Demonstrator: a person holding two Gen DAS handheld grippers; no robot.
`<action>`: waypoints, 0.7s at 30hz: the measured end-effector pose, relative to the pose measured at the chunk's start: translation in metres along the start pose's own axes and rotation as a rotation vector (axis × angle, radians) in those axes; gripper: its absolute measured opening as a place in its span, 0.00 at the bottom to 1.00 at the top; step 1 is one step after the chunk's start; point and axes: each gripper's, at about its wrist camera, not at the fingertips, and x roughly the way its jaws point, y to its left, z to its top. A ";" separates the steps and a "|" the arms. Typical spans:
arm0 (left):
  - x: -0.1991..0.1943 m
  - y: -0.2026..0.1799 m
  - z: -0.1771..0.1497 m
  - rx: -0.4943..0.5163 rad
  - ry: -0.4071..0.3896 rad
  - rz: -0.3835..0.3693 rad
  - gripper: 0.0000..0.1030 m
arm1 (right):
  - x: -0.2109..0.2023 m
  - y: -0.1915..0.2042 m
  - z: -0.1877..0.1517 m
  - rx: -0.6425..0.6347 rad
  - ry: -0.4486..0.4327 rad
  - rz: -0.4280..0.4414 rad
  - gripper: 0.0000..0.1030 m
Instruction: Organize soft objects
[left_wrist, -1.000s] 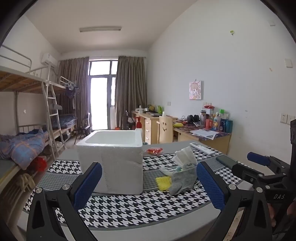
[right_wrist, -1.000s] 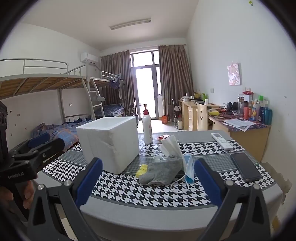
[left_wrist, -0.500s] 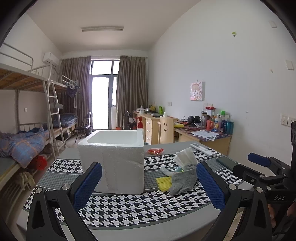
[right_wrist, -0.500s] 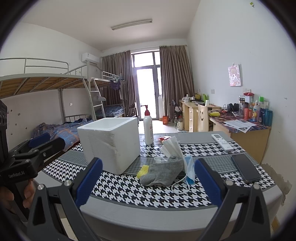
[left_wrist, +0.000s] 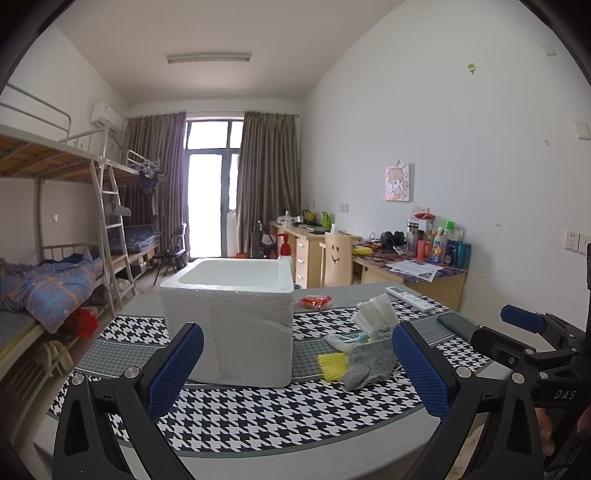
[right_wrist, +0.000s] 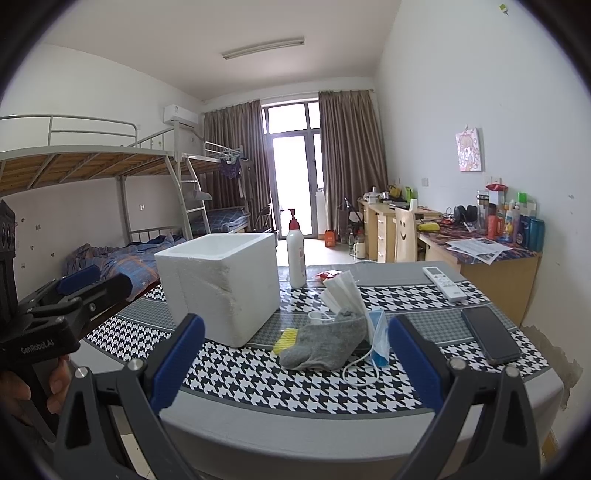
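Observation:
A white foam box (left_wrist: 231, 317) (right_wrist: 221, 284) stands open-topped on the houndstooth table cloth. To its right lies a pile of soft things: a grey sock (left_wrist: 367, 363) (right_wrist: 323, 345), a yellow cloth (left_wrist: 332, 365) (right_wrist: 285, 339), white face masks (left_wrist: 375, 312) (right_wrist: 343, 291) and a blue mask (right_wrist: 378, 338). My left gripper (left_wrist: 295, 367) is open and empty, short of the table's near edge, facing the box. My right gripper (right_wrist: 291, 363) is open and empty, facing the sock pile. Each gripper shows at the other view's edge.
A pump bottle (right_wrist: 295, 254), a red packet (left_wrist: 314, 301), a remote (right_wrist: 443, 282) and a phone (right_wrist: 489, 334) lie on the table (right_wrist: 295, 432). Bunk beds (left_wrist: 55, 258) stand left, desks (left_wrist: 406, 266) along the right wall.
Both grippers have drifted slightly; the views shifted a little, with box and pile sitting marginally farther right in the left wrist view. Nothing was grasped or moved.

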 end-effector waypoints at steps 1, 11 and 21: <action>0.000 0.000 0.000 -0.002 0.001 -0.003 0.99 | 0.000 0.000 0.000 0.000 0.001 0.001 0.98; 0.004 0.001 0.000 -0.001 0.011 -0.003 0.99 | 0.001 0.001 -0.001 -0.002 0.002 0.000 0.98; 0.011 0.003 0.000 0.001 0.026 -0.010 0.99 | 0.009 0.000 0.000 0.000 0.014 0.008 0.98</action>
